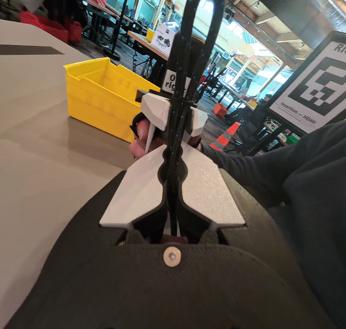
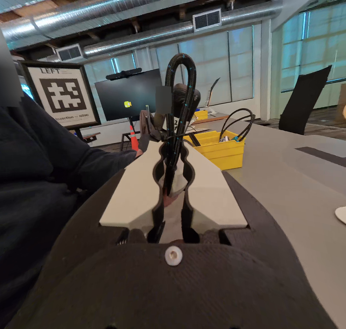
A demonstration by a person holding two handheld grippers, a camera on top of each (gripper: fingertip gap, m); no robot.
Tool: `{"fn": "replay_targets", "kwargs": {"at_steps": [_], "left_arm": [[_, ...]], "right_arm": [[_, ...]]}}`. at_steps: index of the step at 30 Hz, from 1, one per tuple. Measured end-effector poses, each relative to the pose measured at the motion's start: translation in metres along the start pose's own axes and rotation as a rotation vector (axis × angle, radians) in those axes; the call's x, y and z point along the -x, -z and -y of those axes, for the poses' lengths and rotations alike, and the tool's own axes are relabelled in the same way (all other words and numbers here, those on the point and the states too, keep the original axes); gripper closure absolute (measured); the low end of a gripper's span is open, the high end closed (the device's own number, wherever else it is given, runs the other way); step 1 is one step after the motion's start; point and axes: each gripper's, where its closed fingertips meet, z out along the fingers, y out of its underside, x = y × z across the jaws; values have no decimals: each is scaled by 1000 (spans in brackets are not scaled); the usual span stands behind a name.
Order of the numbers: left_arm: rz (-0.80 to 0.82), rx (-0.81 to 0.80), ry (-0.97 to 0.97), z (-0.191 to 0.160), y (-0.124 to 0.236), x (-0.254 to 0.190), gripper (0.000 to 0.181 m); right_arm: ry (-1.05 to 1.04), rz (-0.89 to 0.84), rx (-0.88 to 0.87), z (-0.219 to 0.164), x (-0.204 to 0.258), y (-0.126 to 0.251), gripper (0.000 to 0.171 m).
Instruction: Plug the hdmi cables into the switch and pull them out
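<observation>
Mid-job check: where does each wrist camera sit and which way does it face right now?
Left wrist view: behind the left gripper, facing the right gripper, a yellow bin; dark sleeve shows.
Right wrist view: behind the right gripper, facing a monitor, another yellow bin; sleeve shows.
Shared: the bundled black cable, both grippers.

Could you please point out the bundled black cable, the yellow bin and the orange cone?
bundled black cable (image 2: 191,73): right wrist view, loop's right strand.
yellow bin (image 1: 93,112): left wrist view, near side wall.
orange cone (image 1: 226,136): left wrist view, striped body.
</observation>
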Motion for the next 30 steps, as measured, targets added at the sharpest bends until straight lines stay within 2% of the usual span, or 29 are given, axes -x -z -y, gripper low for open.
{"fn": "replay_targets", "kwargs": {"at_steps": [5,19,24,30], "left_arm": [[-48,-6,9,-3,-1,-3,177],[-19,-33,-19,4,-8,-7,177],[25,-35,-35,4,-7,0,177],[-85,-27,-12,2,-6,-13,178]], "right_arm": [[-8,13,-12,3,2,1,160],[-30,-15,-135,28,2,8,161],[46,-38,-63,21,-3,8,159],[43,67,-31,13,11,5,157]]}}
